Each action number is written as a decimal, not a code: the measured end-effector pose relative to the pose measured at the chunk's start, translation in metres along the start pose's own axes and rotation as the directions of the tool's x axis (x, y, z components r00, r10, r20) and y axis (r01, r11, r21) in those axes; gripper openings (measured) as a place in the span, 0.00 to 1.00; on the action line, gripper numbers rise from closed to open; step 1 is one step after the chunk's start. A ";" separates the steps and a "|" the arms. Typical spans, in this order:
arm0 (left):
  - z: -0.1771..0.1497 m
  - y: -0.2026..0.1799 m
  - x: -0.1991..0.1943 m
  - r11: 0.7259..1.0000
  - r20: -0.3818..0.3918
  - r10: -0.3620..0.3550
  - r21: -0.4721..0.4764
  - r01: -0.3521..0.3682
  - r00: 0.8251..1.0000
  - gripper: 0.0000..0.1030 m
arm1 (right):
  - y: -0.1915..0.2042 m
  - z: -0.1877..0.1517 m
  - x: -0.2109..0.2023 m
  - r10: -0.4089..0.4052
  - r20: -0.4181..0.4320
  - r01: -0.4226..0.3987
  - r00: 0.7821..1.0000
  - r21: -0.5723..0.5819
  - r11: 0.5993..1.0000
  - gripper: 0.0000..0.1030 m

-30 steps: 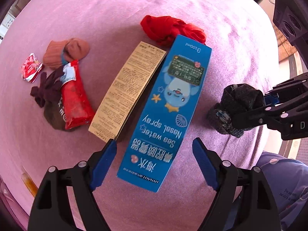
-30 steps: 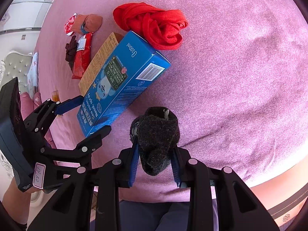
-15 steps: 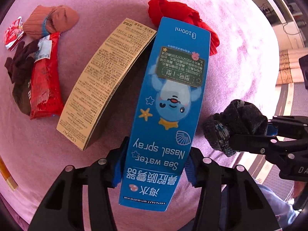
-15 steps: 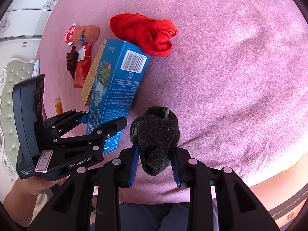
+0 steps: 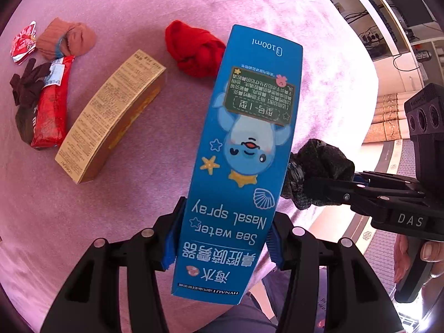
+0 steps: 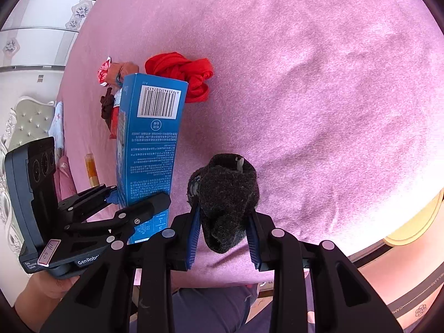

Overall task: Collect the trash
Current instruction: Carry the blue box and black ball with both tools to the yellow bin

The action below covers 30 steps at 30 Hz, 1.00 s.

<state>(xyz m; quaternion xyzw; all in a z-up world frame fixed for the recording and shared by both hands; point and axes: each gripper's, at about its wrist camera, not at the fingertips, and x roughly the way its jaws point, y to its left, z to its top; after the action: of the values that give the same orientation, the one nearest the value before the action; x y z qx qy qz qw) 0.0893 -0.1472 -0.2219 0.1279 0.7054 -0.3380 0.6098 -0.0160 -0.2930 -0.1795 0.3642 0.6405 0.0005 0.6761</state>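
Observation:
My left gripper (image 5: 222, 242) is shut on a blue nasal spray box (image 5: 244, 144), lifted clear of the pink bedspread (image 5: 111, 194). In the right wrist view the same box (image 6: 151, 144) stands on end with its barcode side up, pinched by the left gripper (image 6: 133, 197). My right gripper (image 6: 223, 237) is shut on a dark rolled sock (image 6: 226, 199), also seen at the right of the left wrist view as a black bundle (image 5: 319, 174). A tan printed carton (image 5: 111, 116) lies flat on the bed.
A red cloth bundle (image 5: 194, 48) lies behind the box. At the left are a red wrapper (image 5: 51, 105), a brown sock ball (image 5: 66, 40), a dark brown sock (image 5: 26, 83) and a small red-white packet (image 5: 22, 43). The bed edge and floor show at the right.
The left gripper closed on the blue box and lifted it off the bed, tipping it upright. The right gripper with the sock drew back a little toward the bed's near edge.

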 end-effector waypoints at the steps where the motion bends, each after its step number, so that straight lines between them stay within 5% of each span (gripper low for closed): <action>1: -0.005 -0.001 -0.011 1.000 0.002 0.001 0.003 -0.001 1.000 0.50 | -0.006 -0.001 -0.007 0.003 0.011 -0.003 1.000 0.003 1.000 0.28; 9: 0.000 -0.074 -0.009 0.999 0.005 -0.014 0.038 0.014 1.000 0.50 | -0.071 -0.017 -0.071 0.003 0.082 -0.006 0.997 0.038 0.999 0.28; 30: -0.011 -0.326 0.105 0.960 -0.163 -0.054 0.263 0.096 0.985 0.50 | -0.293 -0.098 -0.185 -0.060 0.200 -0.009 0.978 0.330 0.944 0.29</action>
<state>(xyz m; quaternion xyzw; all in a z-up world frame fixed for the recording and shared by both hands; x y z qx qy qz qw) -0.1360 -0.4056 -0.2159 0.2088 0.7020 -0.4429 0.5171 -0.2703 -0.5462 -0.1557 0.4615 0.5623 -0.1531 0.6689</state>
